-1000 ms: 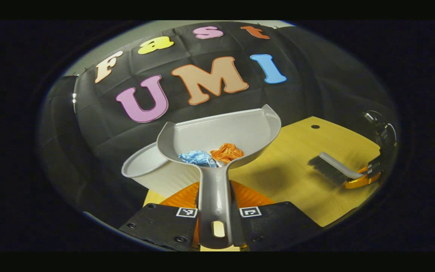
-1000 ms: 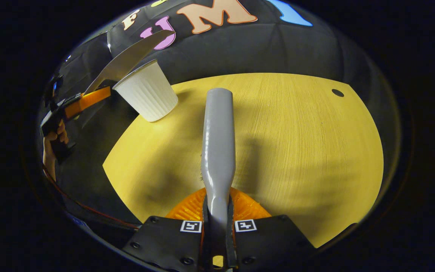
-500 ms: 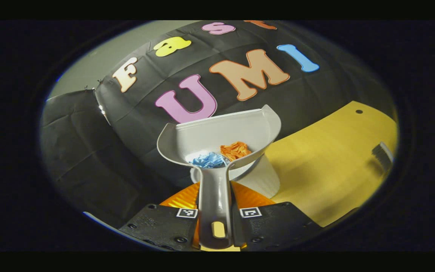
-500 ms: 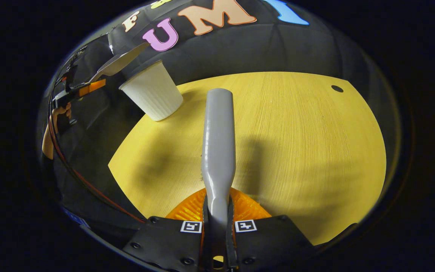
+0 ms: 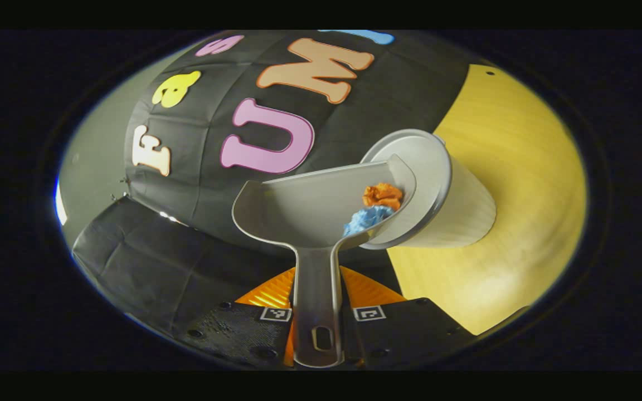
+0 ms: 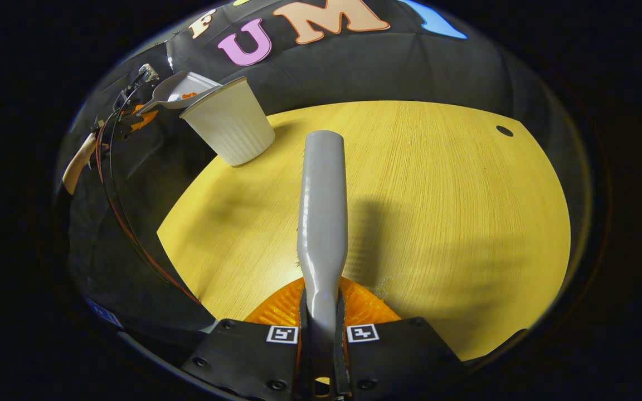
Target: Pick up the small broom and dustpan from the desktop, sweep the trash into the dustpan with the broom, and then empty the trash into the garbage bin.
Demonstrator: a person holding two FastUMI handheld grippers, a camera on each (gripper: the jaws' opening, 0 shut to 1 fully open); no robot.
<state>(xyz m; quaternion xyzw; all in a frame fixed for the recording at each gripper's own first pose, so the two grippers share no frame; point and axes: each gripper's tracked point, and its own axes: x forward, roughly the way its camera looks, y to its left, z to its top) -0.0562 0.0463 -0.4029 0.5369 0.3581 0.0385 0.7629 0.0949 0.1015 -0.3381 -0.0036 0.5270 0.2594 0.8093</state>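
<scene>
Now: left gripper (image 5: 317,334) clamped on dustpan (image 5: 321,209) handle, pan tilted over rim of garbage bin (image 5: 443,192) at edge of table (image 6: 438,223); orange scrap (image 5: 382,195) and blue scrap (image 5: 365,218) near low corner. Right gripper (image 6: 321,356) clenched on broom (image 6: 322,211) handle, broom above tabletop.

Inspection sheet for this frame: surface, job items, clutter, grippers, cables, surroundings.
Surface: yellow wood-grain desktop, one small dark hole near its far edge.
Job's things: grey dustpan tilted over the white garbage bin; blue paper wad and orange paper wad at its low edge; broom held above the desktop.
Clutter: nothing seen.
Grippers: left gripper clamps the dustpan handle; right gripper clamps the broom handle.
Cables: red and black leads trail from the left gripper.
Surroundings: black cloth wall.
</scene>
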